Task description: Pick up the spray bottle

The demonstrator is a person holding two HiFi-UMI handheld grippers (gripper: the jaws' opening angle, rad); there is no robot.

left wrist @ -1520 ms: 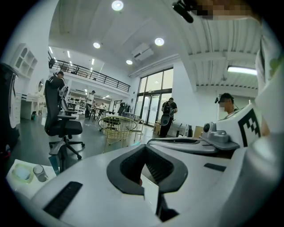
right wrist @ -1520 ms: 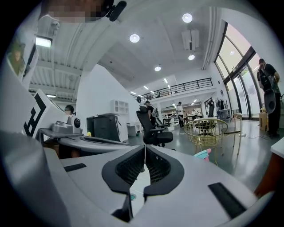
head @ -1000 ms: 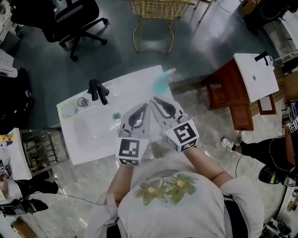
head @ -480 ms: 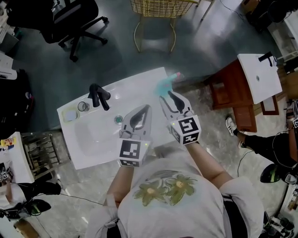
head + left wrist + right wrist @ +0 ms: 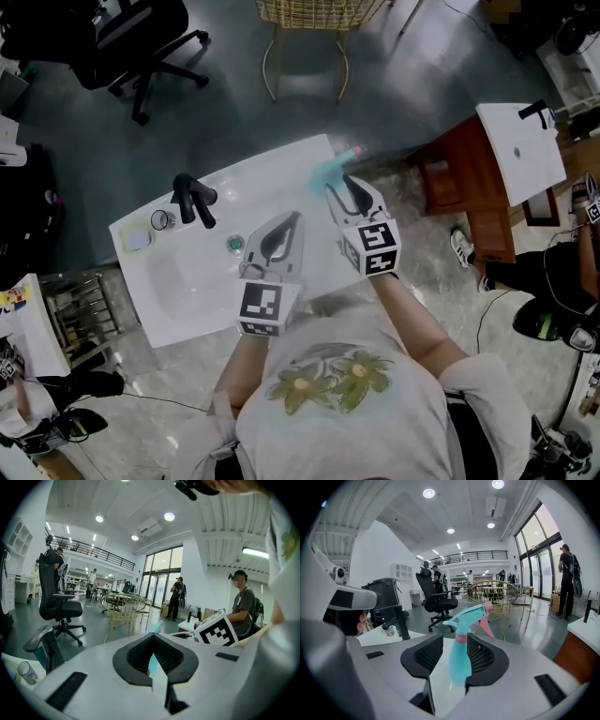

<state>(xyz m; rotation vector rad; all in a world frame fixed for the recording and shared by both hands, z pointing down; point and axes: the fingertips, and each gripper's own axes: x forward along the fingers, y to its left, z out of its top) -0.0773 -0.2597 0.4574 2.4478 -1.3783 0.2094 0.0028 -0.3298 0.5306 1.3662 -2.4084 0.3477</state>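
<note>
The teal spray bottle (image 5: 461, 660) with its pink nozzle stands upright at the far right corner of the white washbasin worktop (image 5: 267, 183), right at the edge. The right tongs (image 5: 343, 187) reach to it, and the bottle's body sits between their two black pads. Those tongs are released: the jaws have just been opening and now stand wide. In the right gripper view the bottle lies close against the right-hand pad, and a strip of white worktop shows between it and the left-hand pad. The trigger head rises above the pads, with the nozzle pointing away to the right.

The left tongs (image 5: 296, 220) hover over the near part of the worktop, beside the basin and well apart from the bottle. They are clenched tip to tip and grasp nothing. A black faucet (image 5: 192, 199) stands at the far left side of the basin.
</note>
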